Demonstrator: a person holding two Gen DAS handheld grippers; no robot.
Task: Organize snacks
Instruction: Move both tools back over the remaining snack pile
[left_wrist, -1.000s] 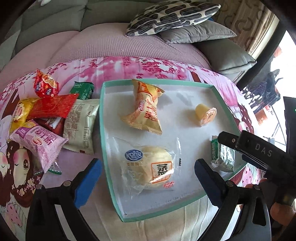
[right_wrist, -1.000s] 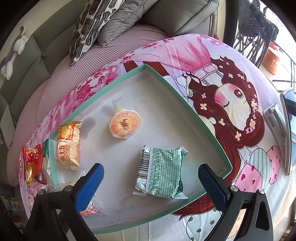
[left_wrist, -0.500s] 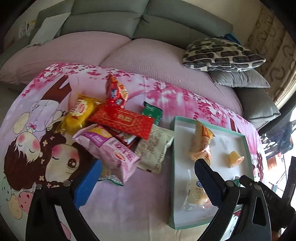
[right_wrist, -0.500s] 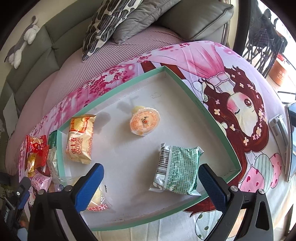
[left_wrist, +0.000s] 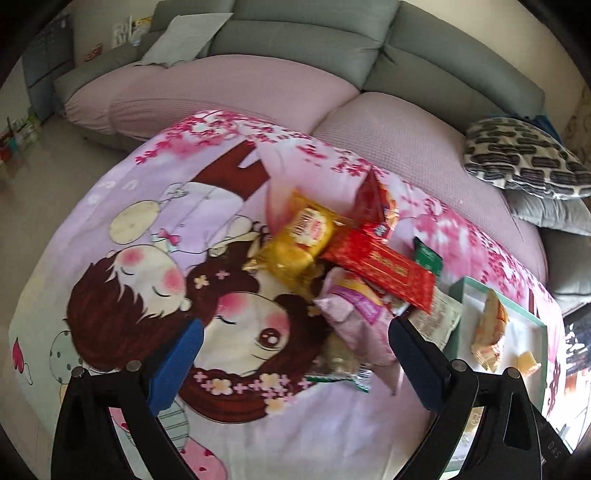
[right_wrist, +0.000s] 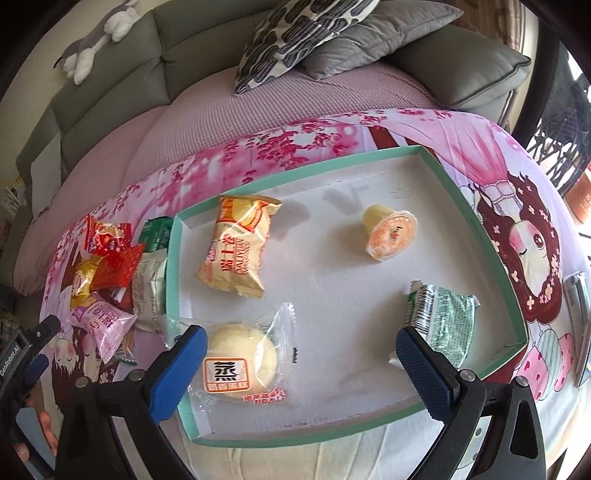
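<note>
left to right: the loose snack pile (left_wrist: 354, 273) lies on the cartoon-print cloth (left_wrist: 155, 206), just beside the left rim of the green-edged tray (right_wrist: 491, 254), which already carries the yellow cake packet (right_wrist: 236, 247), wrapped bun (right_wrist: 240, 354), jelly cup (right_wrist: 391, 232) and green packet (right_wrist: 439, 321). the step in hand appears to be fetching another snack; the next move calls for lowering onto one packet, likely the pink packet (left_wrist: 358, 317). the left hand-held gripper (left_wrist: 295, 365) hovers at the pile, jaws wide, holding nothing. the right hand-held gripper (right_wrist: 303, 365) hovers above the tray, equally wide and empty.
</note>
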